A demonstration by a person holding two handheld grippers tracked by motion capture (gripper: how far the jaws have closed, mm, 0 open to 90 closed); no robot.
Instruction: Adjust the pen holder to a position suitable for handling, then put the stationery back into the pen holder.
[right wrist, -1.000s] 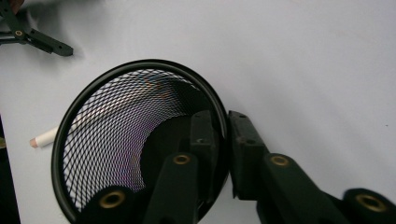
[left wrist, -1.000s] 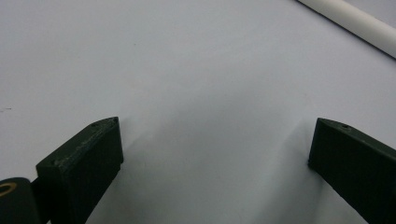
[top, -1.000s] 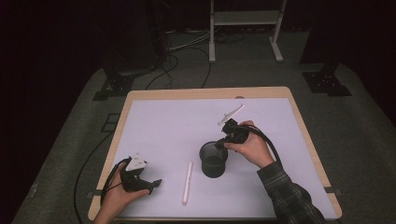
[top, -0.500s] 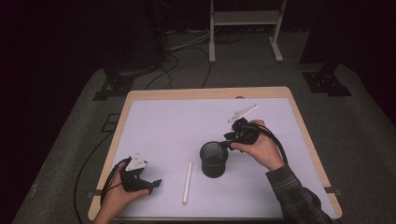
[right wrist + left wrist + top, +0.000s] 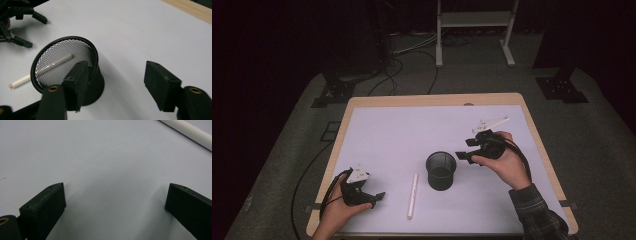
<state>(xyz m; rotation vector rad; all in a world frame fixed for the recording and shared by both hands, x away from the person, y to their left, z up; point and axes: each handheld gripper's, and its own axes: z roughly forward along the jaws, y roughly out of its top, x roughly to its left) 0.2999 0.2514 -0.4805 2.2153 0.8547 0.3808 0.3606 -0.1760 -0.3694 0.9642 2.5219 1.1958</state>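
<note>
Now the right gripper [image 5: 466,150], jaws just opened and empty, sits just beside the upright black mesh cup [image 5: 441,171]; left gripper [image 5: 379,196] open on the table near the white pen [image 5: 412,195].

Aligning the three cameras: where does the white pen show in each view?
High view: white pen lies lower centre on the table, just left of the black mesh cup.
Left gripper view: a white rod at the top right corner, most likely the same pen.
Right gripper view: far left, its tip pokes out behind the mesh cup.
Shared landmark: the pale table sheet.
</note>
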